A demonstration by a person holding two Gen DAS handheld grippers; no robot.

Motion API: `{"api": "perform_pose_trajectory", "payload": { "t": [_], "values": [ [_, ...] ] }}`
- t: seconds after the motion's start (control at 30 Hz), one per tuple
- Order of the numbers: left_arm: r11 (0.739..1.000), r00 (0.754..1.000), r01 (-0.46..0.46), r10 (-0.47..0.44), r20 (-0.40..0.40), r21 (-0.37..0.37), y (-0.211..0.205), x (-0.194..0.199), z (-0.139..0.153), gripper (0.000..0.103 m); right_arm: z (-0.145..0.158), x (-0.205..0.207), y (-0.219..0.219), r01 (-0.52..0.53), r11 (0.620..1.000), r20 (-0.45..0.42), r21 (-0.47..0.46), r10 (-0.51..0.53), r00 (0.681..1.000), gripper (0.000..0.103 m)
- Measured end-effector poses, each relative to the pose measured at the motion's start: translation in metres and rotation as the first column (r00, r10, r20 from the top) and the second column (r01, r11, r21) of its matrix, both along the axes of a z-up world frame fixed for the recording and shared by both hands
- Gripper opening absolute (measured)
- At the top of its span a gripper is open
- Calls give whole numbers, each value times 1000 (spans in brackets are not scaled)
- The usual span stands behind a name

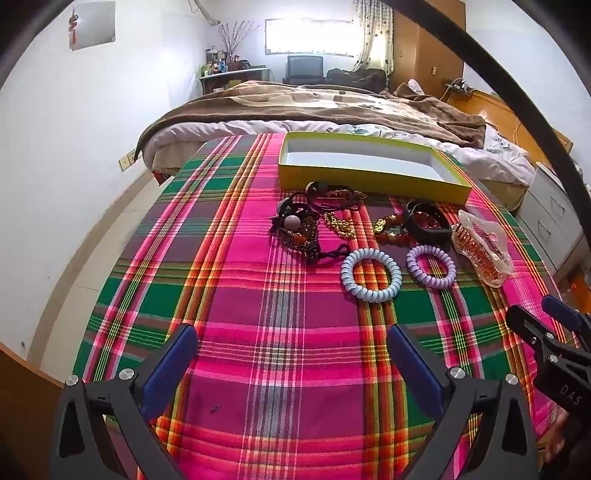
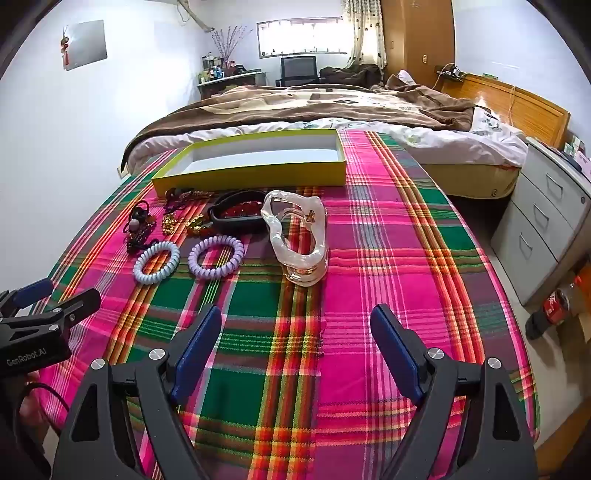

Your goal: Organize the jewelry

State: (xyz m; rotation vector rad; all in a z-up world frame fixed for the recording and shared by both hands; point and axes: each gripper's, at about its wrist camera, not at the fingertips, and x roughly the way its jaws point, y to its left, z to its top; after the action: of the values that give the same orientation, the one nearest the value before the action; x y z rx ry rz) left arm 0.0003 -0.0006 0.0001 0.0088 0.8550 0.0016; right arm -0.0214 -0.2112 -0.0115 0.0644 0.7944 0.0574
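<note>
On the table: plaid cloth (image 1: 258,295), pink, green, orange.
Jewelry: coil ties (image 1: 371,275), beads, clear claw clip (image 2: 295,236), just before the yellow box (image 1: 369,177).
Room: bed (image 2: 332,107), window (image 2: 299,35), drawers (image 2: 546,218).
Left gripper (image 1: 291,354): fingers apart, holding nothing.
Right gripper (image 2: 295,343): fingers apart, holding nothing.

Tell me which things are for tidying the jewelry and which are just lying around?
For the job: shallow yellow cardboard box, pale blue spiral hair tie, lilac spiral hair tie, clear plastic claw clip, red bead bracelet.

Just around: brown blanket, red cola bottle.
</note>
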Motion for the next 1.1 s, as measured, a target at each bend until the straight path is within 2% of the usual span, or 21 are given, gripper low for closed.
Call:
{"api": "perform_pose_trajectory", "payload": {
  "t": [0.13,0.3,0.5,1.1],
  "values": [
    [999,1000,7,-7,2,-32,3,1,0,103,-2,0,1,-2,1000,-2,-6,2,1000,83],
    [997,1000,2,-3,-16,-83,10,13,-14,103,-2,8,0,-7,1000,7,-7,7,1000,83],
    [999,1000,-26,26,11,-25,13,14,-7,103,-4,14,5,-29,1000,9,2,29,1000,83],
    [999,1000,-17,18,25,-30,14,11,-1,103,-3,14,6,-26,1000,18,6,26,1000,83]
  ]
}}
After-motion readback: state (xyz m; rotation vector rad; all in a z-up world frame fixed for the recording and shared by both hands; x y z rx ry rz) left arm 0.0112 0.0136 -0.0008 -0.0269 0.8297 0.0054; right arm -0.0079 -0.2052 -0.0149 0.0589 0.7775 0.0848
